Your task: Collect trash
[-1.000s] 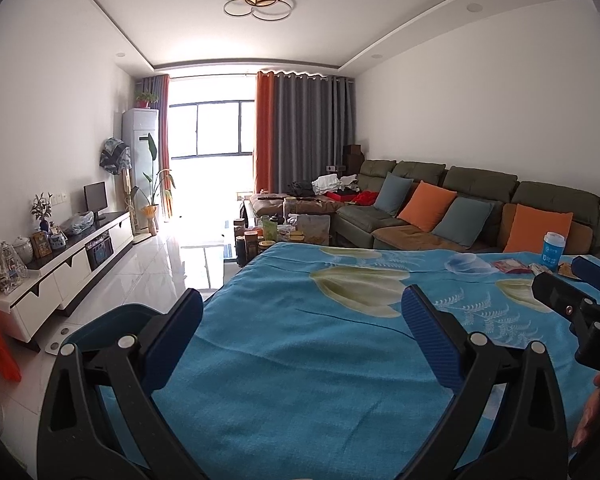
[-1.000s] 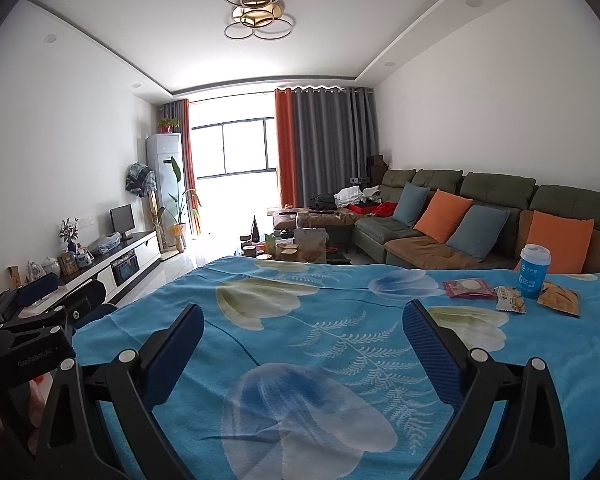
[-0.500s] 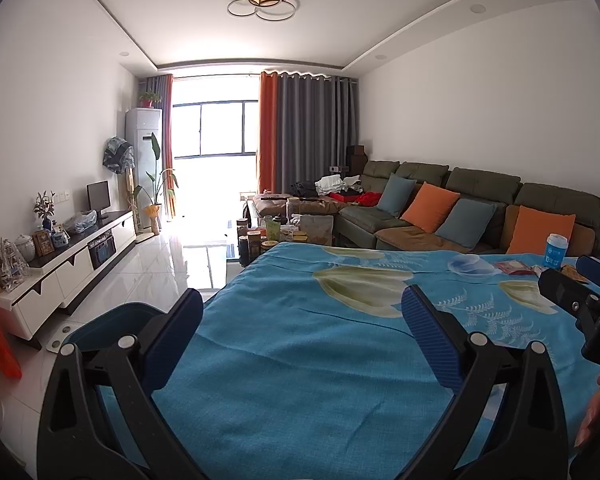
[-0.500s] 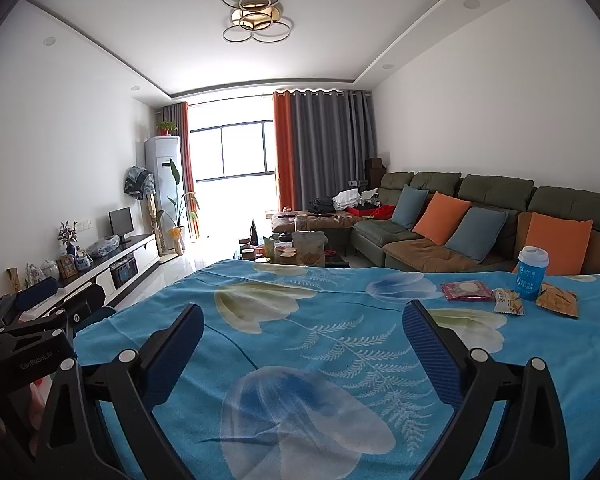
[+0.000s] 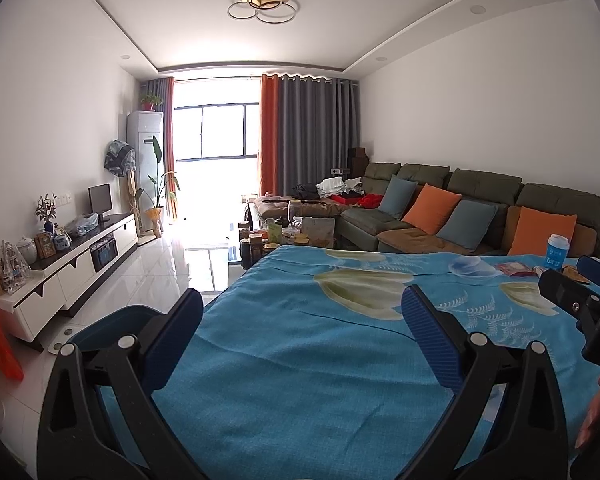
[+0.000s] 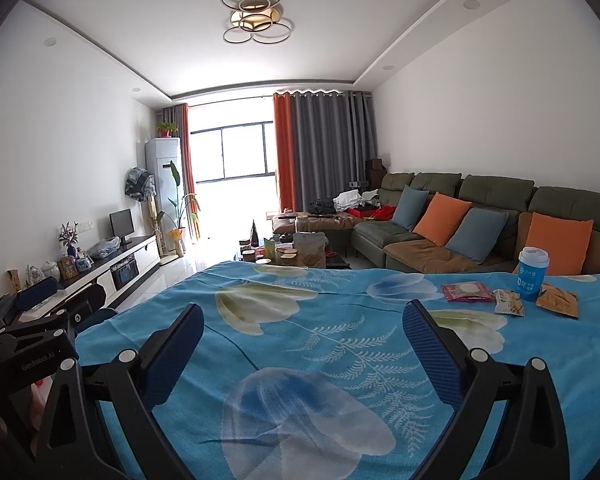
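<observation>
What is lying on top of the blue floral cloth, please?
On the blue floral cloth: a blue cup, a red packet, a pale wrapper and an orange packet. Whatever lies beneath is covered.

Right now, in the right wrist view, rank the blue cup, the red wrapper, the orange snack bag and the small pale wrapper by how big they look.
1. Blue cup, tallest.
2. Red wrapper and orange snack bag: too alike to separate; both lie flat and foreshortened.
3. Small pale wrapper, smallest.

Near the cloth's far right corner: one blue cup (image 6: pixel 532 275), three snack wrappers (image 6: pixel 467 292) (image 6: pixel 509 307) (image 6: pixel 558 306). On the sofa: two orange cushions (image 6: pixel 441 218), two blue-grey cushions (image 6: pixel 476 229).
</observation>
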`<state>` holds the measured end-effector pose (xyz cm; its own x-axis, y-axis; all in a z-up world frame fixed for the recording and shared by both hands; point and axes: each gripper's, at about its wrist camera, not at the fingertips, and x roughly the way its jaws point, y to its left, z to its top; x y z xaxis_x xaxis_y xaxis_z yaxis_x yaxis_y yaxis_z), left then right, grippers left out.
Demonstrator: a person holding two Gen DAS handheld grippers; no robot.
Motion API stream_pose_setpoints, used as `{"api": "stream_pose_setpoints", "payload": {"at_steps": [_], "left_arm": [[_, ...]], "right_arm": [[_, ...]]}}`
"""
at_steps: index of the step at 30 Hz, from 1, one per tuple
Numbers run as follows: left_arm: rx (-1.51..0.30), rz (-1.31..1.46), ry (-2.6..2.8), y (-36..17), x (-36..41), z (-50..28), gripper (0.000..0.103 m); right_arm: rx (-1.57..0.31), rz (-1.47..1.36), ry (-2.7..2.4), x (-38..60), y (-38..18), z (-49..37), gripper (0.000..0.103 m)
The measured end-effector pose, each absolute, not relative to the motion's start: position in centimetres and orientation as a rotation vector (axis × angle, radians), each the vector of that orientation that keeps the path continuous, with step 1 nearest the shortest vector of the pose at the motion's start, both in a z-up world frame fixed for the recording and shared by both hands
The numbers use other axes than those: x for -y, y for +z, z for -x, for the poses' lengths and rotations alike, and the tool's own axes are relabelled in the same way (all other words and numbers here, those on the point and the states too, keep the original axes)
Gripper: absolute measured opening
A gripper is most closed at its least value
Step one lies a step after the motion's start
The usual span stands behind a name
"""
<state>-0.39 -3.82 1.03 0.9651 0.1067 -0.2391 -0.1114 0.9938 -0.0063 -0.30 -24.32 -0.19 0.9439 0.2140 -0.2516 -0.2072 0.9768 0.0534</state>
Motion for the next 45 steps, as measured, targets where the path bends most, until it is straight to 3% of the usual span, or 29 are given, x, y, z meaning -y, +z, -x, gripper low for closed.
{"api": "stream_pose_setpoints", "payload": {"at_steps": [45], "left_arm": [[-0.230,0.018,0.116,1.44,4.00,0.30,0.098]], "right_arm": [[-0.246,-0.036,0.196,24.64,0.35,0.58,0.096]]}}
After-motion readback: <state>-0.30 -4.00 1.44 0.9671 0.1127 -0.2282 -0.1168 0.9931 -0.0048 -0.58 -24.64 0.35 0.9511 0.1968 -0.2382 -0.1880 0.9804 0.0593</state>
